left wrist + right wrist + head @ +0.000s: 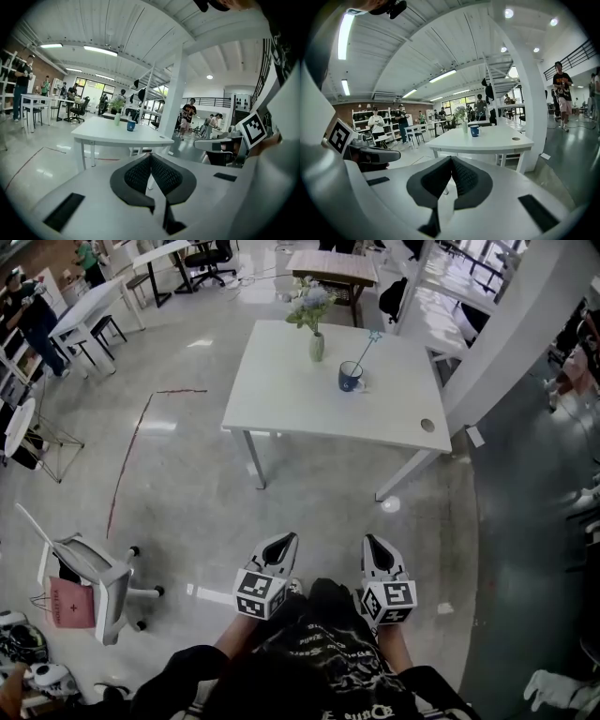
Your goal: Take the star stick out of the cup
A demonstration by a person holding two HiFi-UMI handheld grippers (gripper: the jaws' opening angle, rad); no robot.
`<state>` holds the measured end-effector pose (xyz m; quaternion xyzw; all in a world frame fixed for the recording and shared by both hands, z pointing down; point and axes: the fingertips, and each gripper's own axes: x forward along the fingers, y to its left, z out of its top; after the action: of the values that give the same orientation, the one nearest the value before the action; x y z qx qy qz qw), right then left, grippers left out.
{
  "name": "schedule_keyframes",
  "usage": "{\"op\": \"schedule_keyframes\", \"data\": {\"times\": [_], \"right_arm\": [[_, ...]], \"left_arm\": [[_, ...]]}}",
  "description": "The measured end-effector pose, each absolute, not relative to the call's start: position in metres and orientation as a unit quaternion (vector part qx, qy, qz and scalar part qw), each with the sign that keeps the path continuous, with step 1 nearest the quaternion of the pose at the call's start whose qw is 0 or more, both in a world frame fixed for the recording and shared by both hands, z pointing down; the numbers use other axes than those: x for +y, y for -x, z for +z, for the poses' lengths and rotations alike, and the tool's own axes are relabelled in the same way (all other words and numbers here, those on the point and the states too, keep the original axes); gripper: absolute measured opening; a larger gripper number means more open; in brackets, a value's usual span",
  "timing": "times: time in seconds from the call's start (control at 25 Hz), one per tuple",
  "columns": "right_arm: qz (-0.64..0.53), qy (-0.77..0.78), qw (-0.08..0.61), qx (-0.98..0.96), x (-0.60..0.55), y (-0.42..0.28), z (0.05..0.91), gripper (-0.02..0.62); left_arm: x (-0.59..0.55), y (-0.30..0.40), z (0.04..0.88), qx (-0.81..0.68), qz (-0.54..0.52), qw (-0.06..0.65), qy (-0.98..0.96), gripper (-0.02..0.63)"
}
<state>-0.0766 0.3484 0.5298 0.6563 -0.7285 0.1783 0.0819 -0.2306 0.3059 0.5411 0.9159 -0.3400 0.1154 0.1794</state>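
Observation:
A blue cup [351, 379] stands on the white table [281, 399] far ahead of me. The star stick [365, 352] leans out of it up and to the right, its pale star on top. The same cup [131, 125] is small in the left gripper view, and the cup [475, 131] is just as small in the right gripper view. My left gripper [285, 540] and right gripper [372, 541] are held side by side close to my body, well short of the table. Both are shut with nothing between the jaws.
A vase of flowers [316, 341] stands just left of the cup. A round cable hole [427, 425] is near the table's right corner, by a white pillar [506, 324]. An office chair [98, 582] sits at the lower left. People stand in the background.

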Motion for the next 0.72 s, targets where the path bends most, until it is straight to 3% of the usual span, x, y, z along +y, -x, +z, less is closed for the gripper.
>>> {"op": "schedule_keyframes", "data": {"times": [0.72], "right_arm": [[0.184, -0.644, 0.072, -0.739, 0.249, 0.014, 0.532, 0.018]], "left_arm": [[0.212, 0.188, 0.540, -0.364, 0.119, 0.163, -0.909, 0.020]]}}
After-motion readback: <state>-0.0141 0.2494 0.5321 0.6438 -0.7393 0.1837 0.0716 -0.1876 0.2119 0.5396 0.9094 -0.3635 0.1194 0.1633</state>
